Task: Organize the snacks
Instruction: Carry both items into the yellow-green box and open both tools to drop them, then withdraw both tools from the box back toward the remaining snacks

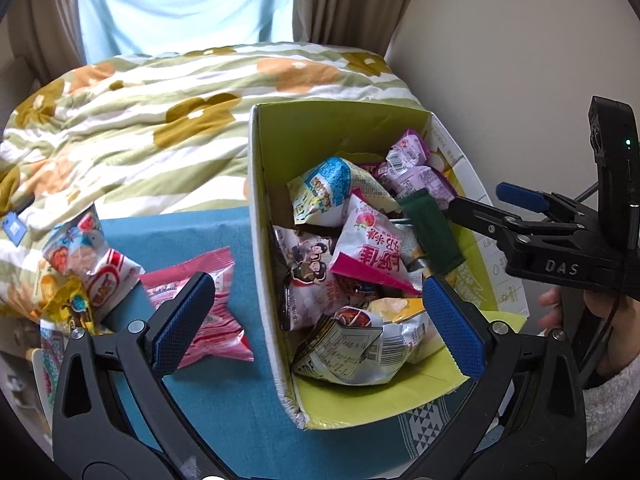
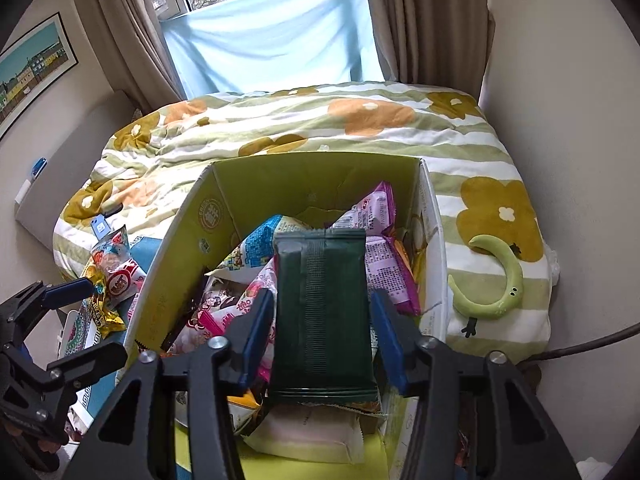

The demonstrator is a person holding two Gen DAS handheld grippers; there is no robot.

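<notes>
The green cardboard box of snacks sits under both grippers. The right gripper is released, the dark green packet lying between its pads, untouched. The left gripper stands wide and empty, a pink packet just beside its left finger.

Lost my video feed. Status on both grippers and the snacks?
Right gripper open, dark green packet loose between its pads, over the box. Left gripper open, empty. Pink packet and others wait outside. Nothing blocking.
</notes>
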